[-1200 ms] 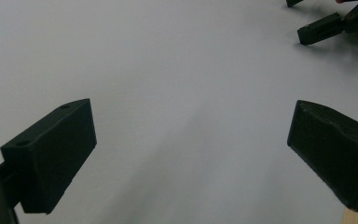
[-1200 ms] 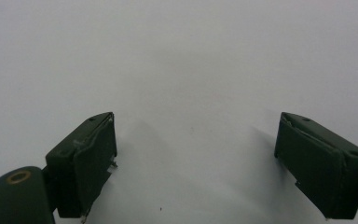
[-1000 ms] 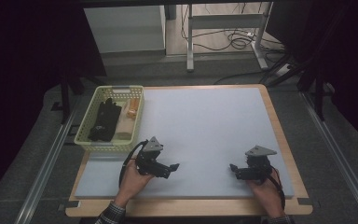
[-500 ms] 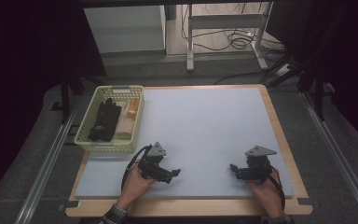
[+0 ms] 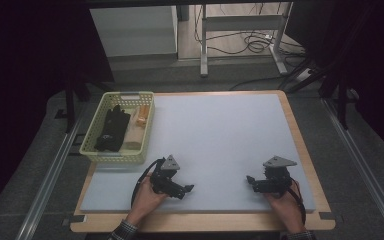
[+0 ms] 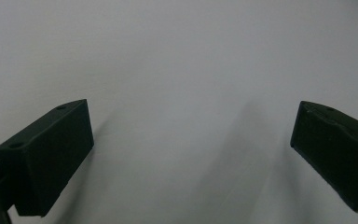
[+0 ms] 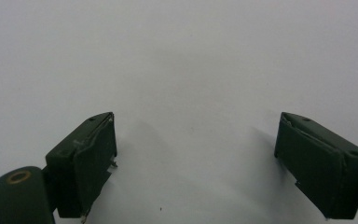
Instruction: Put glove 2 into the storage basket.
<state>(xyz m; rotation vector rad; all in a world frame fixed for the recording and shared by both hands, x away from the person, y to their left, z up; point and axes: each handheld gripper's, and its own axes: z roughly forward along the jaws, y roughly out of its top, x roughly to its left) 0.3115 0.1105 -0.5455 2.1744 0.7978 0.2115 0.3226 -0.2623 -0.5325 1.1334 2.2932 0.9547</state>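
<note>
Both grippers rest low near the front edge of the grey mat (image 5: 220,135), jaws spread and holding nothing. The left gripper (image 5: 187,189) is the nearer one to the basket (image 5: 96,134) at the mat's left edge, which lies behind it and to its left. A black glove (image 5: 112,129) lies inside, long axis running front to back.

Dim room in the high view; surroundings fall to near black, with the pale mat (image 5: 215,145) the one evenly lit area and no glare on it. Picture soft, fine detail in the basket (image 5: 119,129) lost. Both gripper views brighter, washed grey-white; jaw edges slightly blurred, faint diffuse shadows trail from them on the mat, corners darken mildly.
</note>
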